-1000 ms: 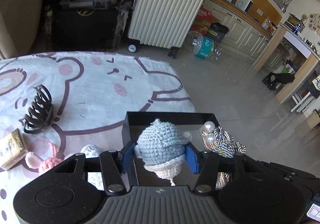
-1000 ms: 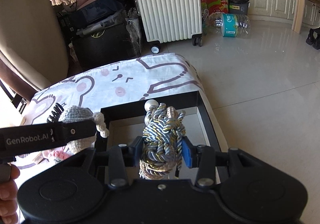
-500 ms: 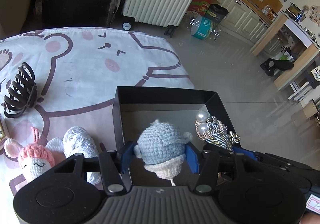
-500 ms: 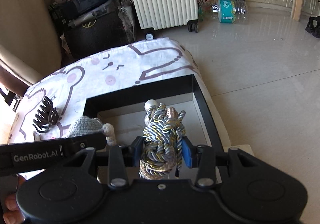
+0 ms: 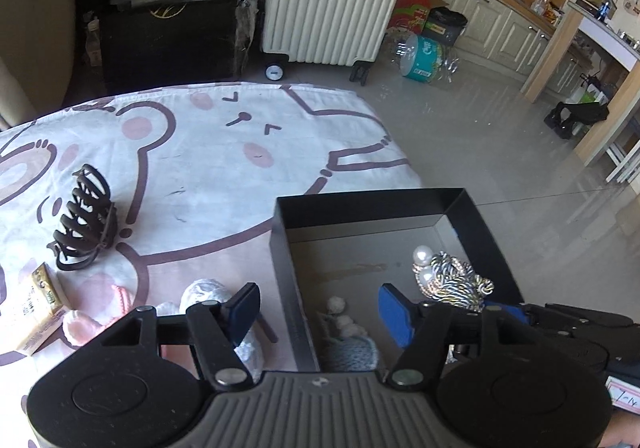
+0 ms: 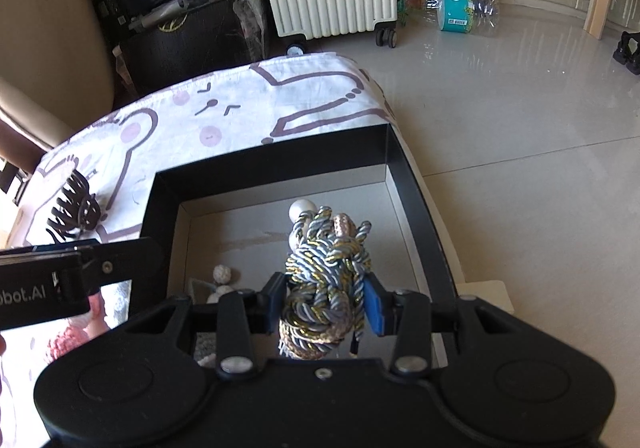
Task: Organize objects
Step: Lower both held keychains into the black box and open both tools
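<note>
So your left gripper [image 5: 318, 310] hangs with its jaws spread wide over the near-left corner of the black box [image 5: 400, 204], and the blue crochet toy [image 5: 352, 352] lies inside right below it. Your right gripper [image 6: 326, 302] is clamped on the braided cord bundle [image 6: 326, 280] above the box floor. Further out on the bear-print cloth [image 5: 208, 152] sits the dark hair claw [image 5: 84, 218].

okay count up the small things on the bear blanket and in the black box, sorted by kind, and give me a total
Crocheted toys: 3, namely the blue-grey crocheted toy lying in the black cardboard box, the pink crocheted toy and the white crocheted toy on the blanket.
Hair accessories: 2, namely the dark plastic hair clip and the braided cord scrunchie with pearls held in the right claw.
Small yellow cartons: 1.
Total: 6
</note>
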Available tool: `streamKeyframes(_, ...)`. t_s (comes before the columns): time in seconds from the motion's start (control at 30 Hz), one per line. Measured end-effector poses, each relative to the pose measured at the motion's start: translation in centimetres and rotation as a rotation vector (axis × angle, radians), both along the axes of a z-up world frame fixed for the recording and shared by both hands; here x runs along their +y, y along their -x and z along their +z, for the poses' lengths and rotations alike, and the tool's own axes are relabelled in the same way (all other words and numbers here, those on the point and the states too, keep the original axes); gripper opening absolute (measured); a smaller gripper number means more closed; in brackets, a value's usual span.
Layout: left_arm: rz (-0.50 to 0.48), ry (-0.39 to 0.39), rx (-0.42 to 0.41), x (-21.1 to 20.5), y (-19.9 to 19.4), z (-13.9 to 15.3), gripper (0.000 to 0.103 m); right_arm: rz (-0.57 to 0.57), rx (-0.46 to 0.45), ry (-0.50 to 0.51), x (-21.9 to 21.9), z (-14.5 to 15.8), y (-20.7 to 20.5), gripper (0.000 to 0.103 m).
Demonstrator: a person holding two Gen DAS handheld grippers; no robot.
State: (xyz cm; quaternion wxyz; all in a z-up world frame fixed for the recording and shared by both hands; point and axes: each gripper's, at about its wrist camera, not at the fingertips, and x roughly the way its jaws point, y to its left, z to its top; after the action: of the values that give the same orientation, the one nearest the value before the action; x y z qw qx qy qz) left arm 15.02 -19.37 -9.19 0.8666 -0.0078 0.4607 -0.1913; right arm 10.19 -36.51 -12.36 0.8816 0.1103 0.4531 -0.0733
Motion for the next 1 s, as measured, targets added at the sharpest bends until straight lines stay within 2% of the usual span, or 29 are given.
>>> streamKeyframes(0.23,0.035,0.009,0.025,1.2,-0.4,-0.3,0.066,0.083,0.061,0.015,1.5,-1.2,-0.8,0.042)
streamKeyframes(0.4,0.026,0.013,0.039,1.6,-0.3,-0.2,0.066,0.179,0.104,-0.026,3.2,-1.7,-1.0,0.044)
streamKeyframes(0.47,0.024,0.01,0.041,1.6,-0.1,-0.2,0.066,0.178,0.107,-0.021,3.5,-1.6,-0.9,0.047)
streamKeyframes(0.53,0.024,0.012,0.039,1.7,-0.1,0.0,0.066,0.142,0.109,-0.038,3.1,-1.4,-0.8,0.059)
streamKeyframes(0.63,0.024,0.016,0.036,1.7,0.0,0.2,0.066,0.098,0.079,-0.104,2.1,-0.6,-0.4,0.061)
streamKeyframes(0.77,0.02,0.013,0.039,1.7,0.2,0.3,0.066,0.063,0.049,-0.14,1.5,0.2,0.0,0.056)
streamKeyframes(0.9,0.018,0.005,0.032,1.9,0.4,0.5,0.066,0.029,0.067,-0.105,1.5,0.1,-0.3,0.041)
streamKeyframes(1.0,0.022,0.004,0.03,2.3,0.4,0.7,0.066,-0.016,0.067,-0.124,0.9,-0.2,-0.4,0.038)
